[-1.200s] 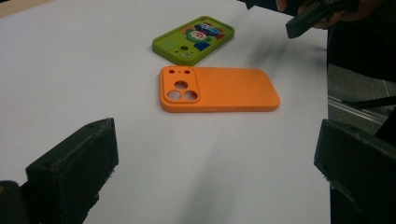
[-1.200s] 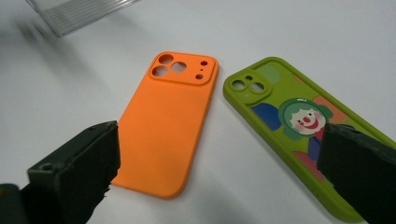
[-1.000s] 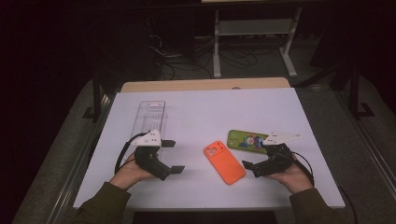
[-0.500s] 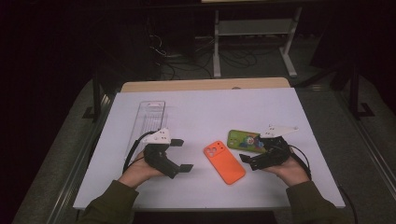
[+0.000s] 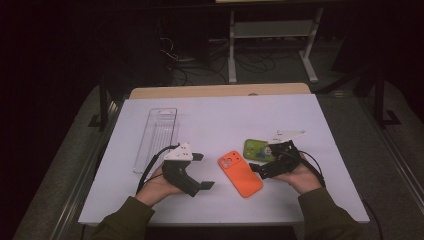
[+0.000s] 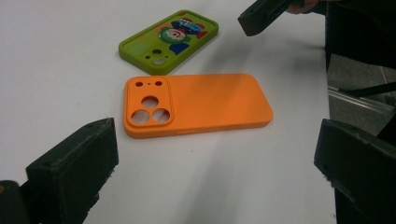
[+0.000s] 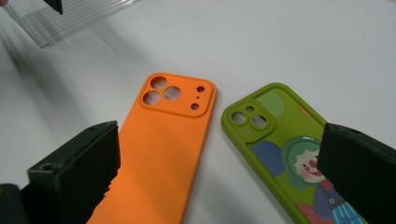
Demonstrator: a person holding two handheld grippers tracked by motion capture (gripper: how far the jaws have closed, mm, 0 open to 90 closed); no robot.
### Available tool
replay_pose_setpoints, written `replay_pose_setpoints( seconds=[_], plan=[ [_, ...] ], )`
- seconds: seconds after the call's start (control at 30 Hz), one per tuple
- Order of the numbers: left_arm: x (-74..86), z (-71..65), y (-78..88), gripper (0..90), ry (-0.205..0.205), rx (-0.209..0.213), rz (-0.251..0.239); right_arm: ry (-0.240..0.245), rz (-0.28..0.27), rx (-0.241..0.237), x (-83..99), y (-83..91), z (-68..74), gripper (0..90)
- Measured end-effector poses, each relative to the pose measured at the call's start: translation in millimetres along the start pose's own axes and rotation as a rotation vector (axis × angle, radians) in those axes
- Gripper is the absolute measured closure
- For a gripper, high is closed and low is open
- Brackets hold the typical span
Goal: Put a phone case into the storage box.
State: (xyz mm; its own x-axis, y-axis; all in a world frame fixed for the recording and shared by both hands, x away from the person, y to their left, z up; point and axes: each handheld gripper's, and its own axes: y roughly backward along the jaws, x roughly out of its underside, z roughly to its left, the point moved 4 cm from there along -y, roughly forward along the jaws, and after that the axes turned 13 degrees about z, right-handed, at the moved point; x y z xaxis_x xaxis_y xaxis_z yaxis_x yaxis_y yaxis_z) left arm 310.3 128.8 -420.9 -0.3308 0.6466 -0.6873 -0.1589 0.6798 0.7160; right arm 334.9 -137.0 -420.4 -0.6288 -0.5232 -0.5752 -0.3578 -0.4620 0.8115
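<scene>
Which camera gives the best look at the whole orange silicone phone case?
The left gripper view: the orange silicone phone case lies whole and close on the white table, camera holes clear. The right gripper view cuts off the near end of the case at the frame's bottom edge. The high view shows it whole but small.

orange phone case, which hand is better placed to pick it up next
Right, probably: the right tool sits open beside the flat orange silicone phone case, while the open left tool is farther off.
</scene>
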Motion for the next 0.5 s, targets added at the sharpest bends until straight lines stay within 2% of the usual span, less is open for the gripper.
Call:
replay_pose_setpoints(
  seconds=[0.3,0.33,0.5],
  plan=[
    [3.0,1.6,-4.1,0.0,-0.005,-0.014,0.003,0.011,0.023,0.01,-14.6,-7.4,3.5,0.0],
    [3.2,1.4,-4.3,0.0,-0.004,-0.014,0.004,-0.005,0.034,0.009,-16.0,-7.9,5.1,0.0],
    [3.6,1.8,-4.7,0.0,-0.008,-0.018,0.003,-0.017,0.061,0.027,-24.7,-11.2,8.6,0.0]
  ],
)
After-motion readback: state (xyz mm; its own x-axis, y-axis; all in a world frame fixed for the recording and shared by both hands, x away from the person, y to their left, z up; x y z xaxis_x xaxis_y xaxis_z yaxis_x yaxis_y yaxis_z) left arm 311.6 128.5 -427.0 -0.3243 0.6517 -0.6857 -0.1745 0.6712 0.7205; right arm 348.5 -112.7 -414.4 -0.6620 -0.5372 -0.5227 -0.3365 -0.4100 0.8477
